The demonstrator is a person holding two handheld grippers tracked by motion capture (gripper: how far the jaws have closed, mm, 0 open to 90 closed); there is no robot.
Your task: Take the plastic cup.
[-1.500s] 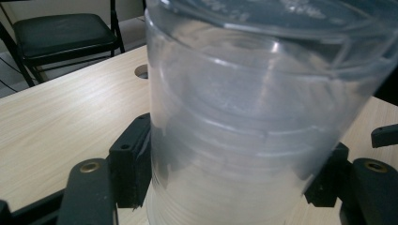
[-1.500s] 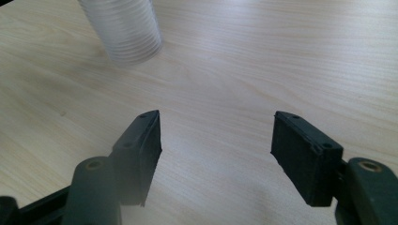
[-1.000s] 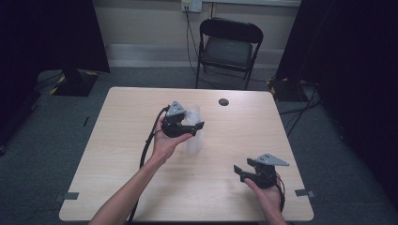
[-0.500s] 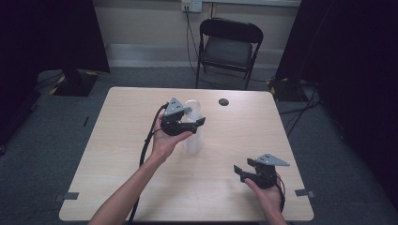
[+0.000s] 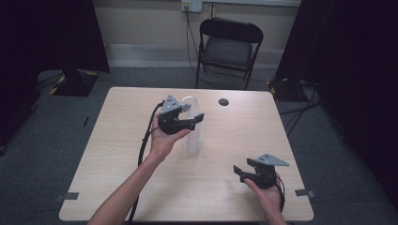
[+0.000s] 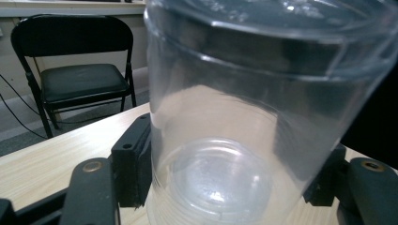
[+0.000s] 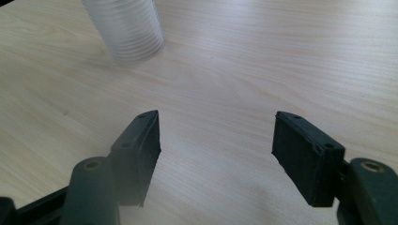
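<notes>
A light wooden table (image 5: 117, 154) stands in a dim room with grey carpet, and a black folding chair (image 5: 228, 47) waits behind it. Near the table's middle a clear plastic jar (image 5: 193, 127) stands upright — the left gripper (image 5: 184, 123) is clamped on it, one jaw at each side of its wall. A small dark disc (image 5: 223, 101) lies near the far edge. At the near right corner the right gripper (image 5: 242, 171) hovers over bare wood — jaws wide apart, holding nothing.
</notes>
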